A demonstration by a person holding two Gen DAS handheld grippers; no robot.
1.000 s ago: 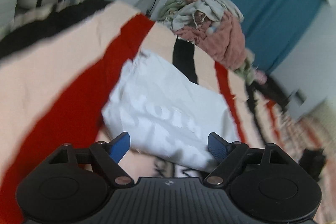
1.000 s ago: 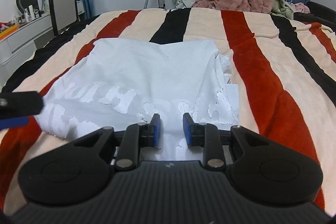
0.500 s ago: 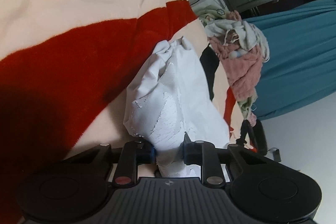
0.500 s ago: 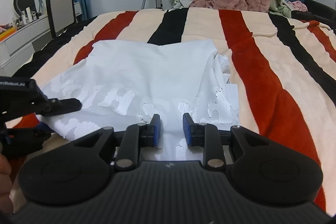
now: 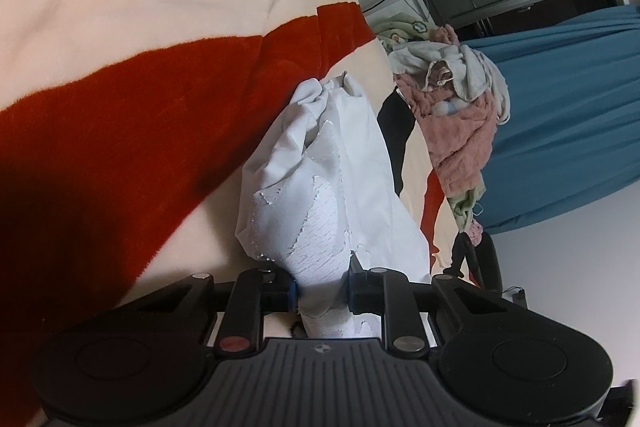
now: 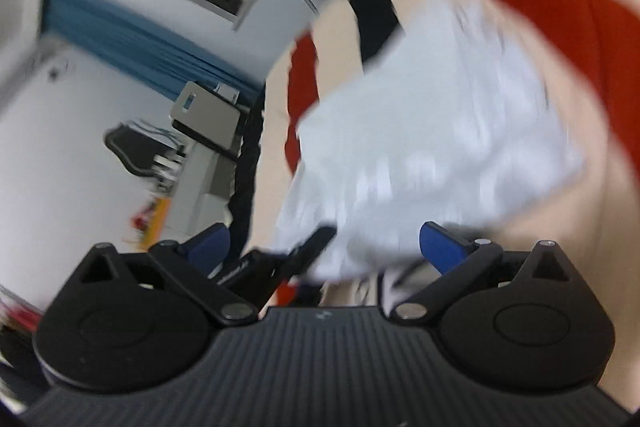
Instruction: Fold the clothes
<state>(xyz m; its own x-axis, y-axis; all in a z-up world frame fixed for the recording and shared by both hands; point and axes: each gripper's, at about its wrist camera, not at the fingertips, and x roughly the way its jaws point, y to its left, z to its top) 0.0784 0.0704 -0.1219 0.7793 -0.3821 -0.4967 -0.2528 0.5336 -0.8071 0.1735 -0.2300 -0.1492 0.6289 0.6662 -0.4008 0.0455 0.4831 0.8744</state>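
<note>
On a bed (image 5: 120,39) spread with a red, cream and black striped blanket, the left gripper (image 5: 322,287) pinches a bunched corner of a white T-shirt (image 5: 320,187), its jaws pressed on the cloth, apparently to lift that edge for a fold. The right gripper (image 6: 324,243) tilts sharply beside the shirt's near hem, its jaws opening wide with no cloth pinched between them. A heap of unfolded laundry (image 5: 456,99) waits at the bed's far end.
</note>
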